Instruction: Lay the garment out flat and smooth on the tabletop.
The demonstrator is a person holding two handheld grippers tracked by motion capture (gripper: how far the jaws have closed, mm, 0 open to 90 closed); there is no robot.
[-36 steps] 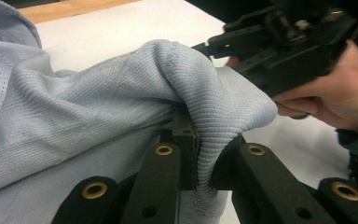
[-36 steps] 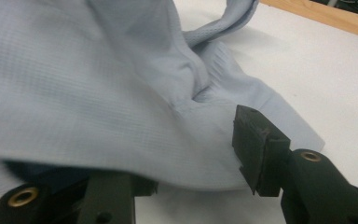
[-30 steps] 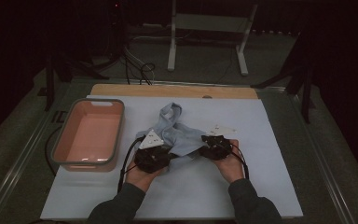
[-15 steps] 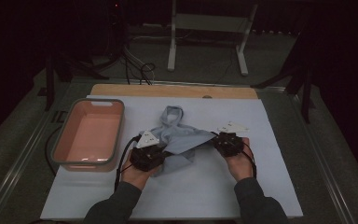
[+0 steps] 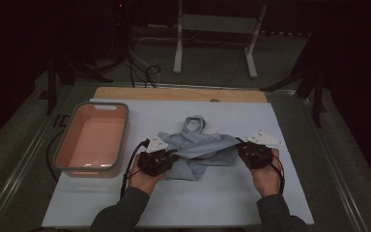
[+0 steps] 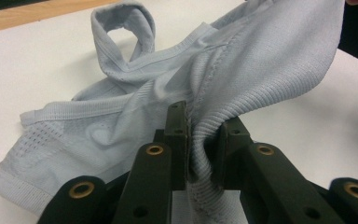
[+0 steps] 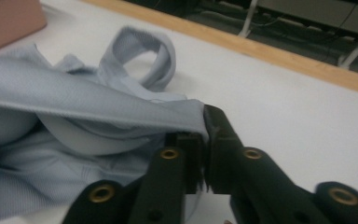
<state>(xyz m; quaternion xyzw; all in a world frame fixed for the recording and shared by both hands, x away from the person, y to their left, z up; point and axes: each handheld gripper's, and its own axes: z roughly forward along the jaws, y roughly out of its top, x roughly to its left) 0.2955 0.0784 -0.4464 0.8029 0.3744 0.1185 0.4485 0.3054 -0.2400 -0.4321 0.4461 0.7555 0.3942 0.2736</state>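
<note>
Since half a second ago the two hands have drawn farther apart along the near half of the tabletop, and the pale blue garment that sat bunched between them is now pulled into a taut band running left to right. The right tool has travelled toward the right edge, while the left tool has held close to its place. I judge this to be the spreading-out step: the cloth is being opened so it can be laid flat or folded, and it is not yet flat, since a strap loop stands curled toward the far edge and loose folds hang down at the middle.

In the left gripper view the left tool is closed on a thick ribbed hem of the garment, the fabric bulging between the jaws. In the right gripper view the right tool is pinched tight on a thin edge of the garment, jaws almost meeting.

The garment lies at the middle of the tabletop, partly lifted between the tools. The pink tub stands well apart near the left edge.
</note>
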